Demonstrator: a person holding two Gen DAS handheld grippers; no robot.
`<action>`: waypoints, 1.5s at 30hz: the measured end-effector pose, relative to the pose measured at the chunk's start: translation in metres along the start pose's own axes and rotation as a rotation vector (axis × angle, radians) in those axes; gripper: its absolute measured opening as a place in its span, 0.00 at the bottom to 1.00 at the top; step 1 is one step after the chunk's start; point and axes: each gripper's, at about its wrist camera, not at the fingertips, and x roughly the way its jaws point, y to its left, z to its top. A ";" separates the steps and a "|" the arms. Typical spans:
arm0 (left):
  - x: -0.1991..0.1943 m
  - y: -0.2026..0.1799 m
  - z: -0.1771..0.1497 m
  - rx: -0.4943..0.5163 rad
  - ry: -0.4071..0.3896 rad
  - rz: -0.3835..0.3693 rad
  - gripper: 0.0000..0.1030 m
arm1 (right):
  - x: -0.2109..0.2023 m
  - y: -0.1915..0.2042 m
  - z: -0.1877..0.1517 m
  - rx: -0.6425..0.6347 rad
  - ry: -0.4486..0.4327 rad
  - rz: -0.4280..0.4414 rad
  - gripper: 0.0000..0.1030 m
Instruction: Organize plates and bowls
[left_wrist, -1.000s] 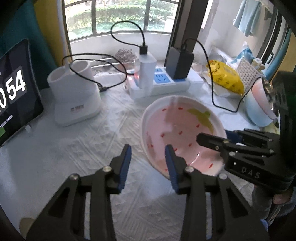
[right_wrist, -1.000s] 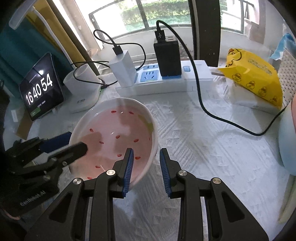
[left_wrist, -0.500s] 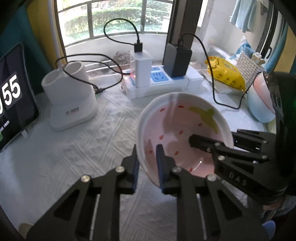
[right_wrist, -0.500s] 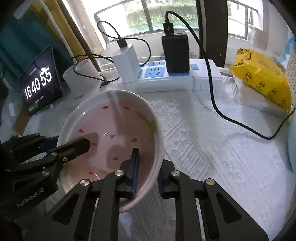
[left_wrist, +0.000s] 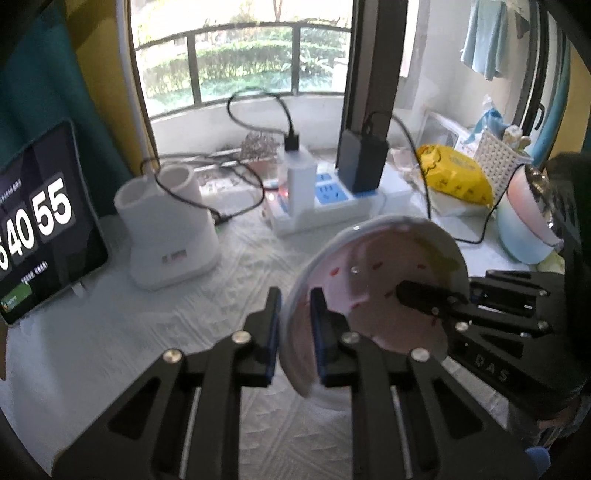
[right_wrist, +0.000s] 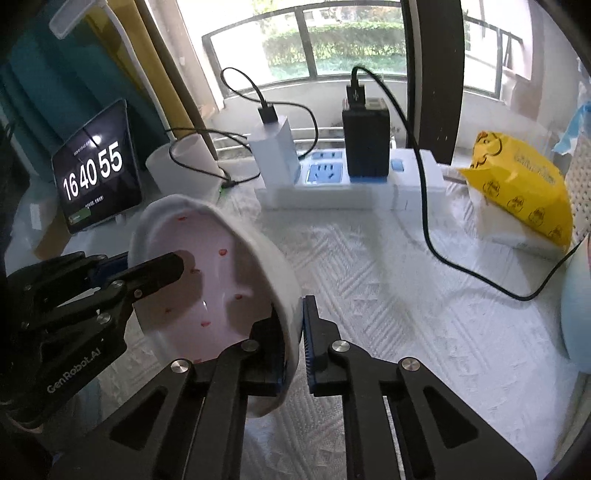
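A pink bowl (left_wrist: 373, 280) with red specks and a white outside (right_wrist: 207, 280) hangs tilted above the white cloth, held from both sides. My left gripper (left_wrist: 295, 299) is shut on its near left rim, one pad inside and one outside. My right gripper (right_wrist: 291, 314) is shut on the opposite rim in the same way. In the left wrist view the right gripper (left_wrist: 458, 288) reaches in from the right, one finger inside the bowl. In the right wrist view the left gripper (right_wrist: 144, 264) comes in from the left. A second pastel pink-and-blue bowl (left_wrist: 524, 229) stands at the right edge.
At the back stands a white power strip (right_wrist: 351, 184) with a white charger (right_wrist: 275, 147), a black adapter (right_wrist: 365, 140) and a black cable (right_wrist: 428, 229) trailing right. A tablet clock (right_wrist: 96, 173) and white holder (left_wrist: 166, 229) sit left. A yellow packet (right_wrist: 517, 184) and white basket (left_wrist: 498, 162) sit right.
Both grippers have closed on opposite rims of the pink bowl. The bowl has come up off the cloth and tipped from lying flat to a steep tilt.
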 end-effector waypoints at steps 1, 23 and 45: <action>-0.003 -0.001 0.001 0.005 -0.008 0.000 0.16 | -0.002 0.000 0.001 0.000 -0.007 -0.002 0.08; -0.066 -0.010 0.006 0.000 -0.118 -0.030 0.16 | -0.071 0.014 0.012 -0.004 -0.123 -0.018 0.08; -0.131 -0.015 -0.019 -0.008 -0.150 -0.059 0.16 | -0.124 0.042 -0.013 0.001 -0.143 -0.028 0.08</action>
